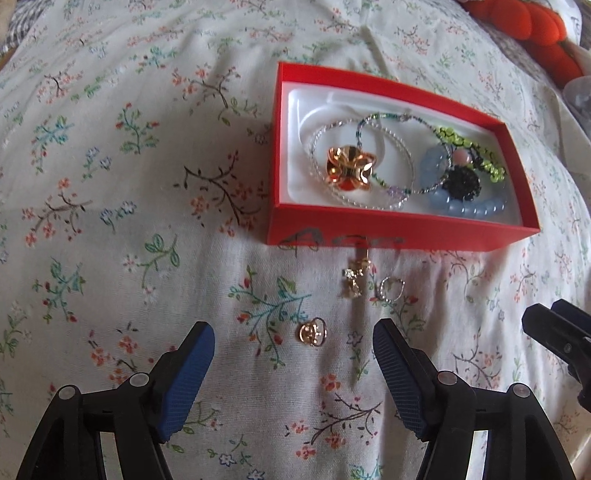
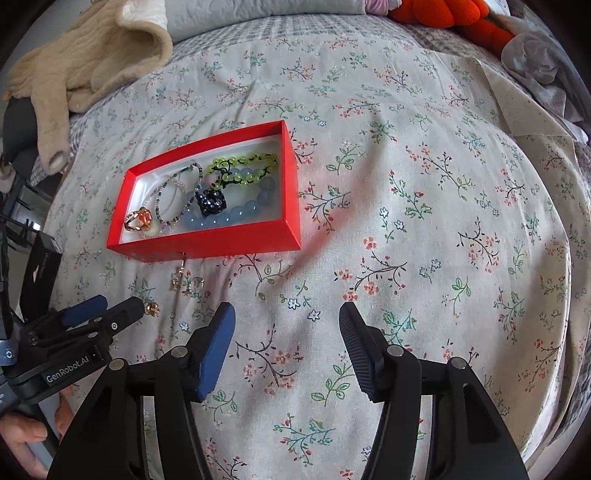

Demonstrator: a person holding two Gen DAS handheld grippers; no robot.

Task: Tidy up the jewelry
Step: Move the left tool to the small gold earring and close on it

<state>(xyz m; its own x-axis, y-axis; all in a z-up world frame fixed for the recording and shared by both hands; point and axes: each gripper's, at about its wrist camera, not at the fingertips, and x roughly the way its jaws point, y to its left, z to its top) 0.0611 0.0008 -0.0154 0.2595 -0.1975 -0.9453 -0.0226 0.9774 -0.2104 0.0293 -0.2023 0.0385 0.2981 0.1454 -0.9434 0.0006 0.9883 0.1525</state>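
A red box (image 1: pixel 399 230) (image 2: pixel 207 242) lies on the floral bedspread and holds a gold flower ring (image 1: pixel 349 168), thin beaded bracelets (image 1: pixel 369 162), a green bead bracelet (image 1: pixel 469 151), a blue bead bracelet (image 1: pixel 469 210) and a black flower piece (image 1: pixel 461 182). On the cloth in front of it lie a gold pendant (image 1: pixel 354 278), a small silver ring (image 1: pixel 389 288) and a gold ring (image 1: pixel 313 331). My left gripper (image 1: pixel 293 345) is open, with the gold ring between its fingertips. My right gripper (image 2: pixel 287 325) is open and empty over bare cloth right of the box.
The floral bedspread (image 2: pixel 406 184) covers the whole area. A beige garment (image 2: pixel 85 66) lies at the far left. An orange plush (image 2: pixel 461 18) sits at the far right, also in the left wrist view (image 1: pixel 524 29). The right gripper's fingers (image 1: pixel 561 332) show at the left view's right edge.
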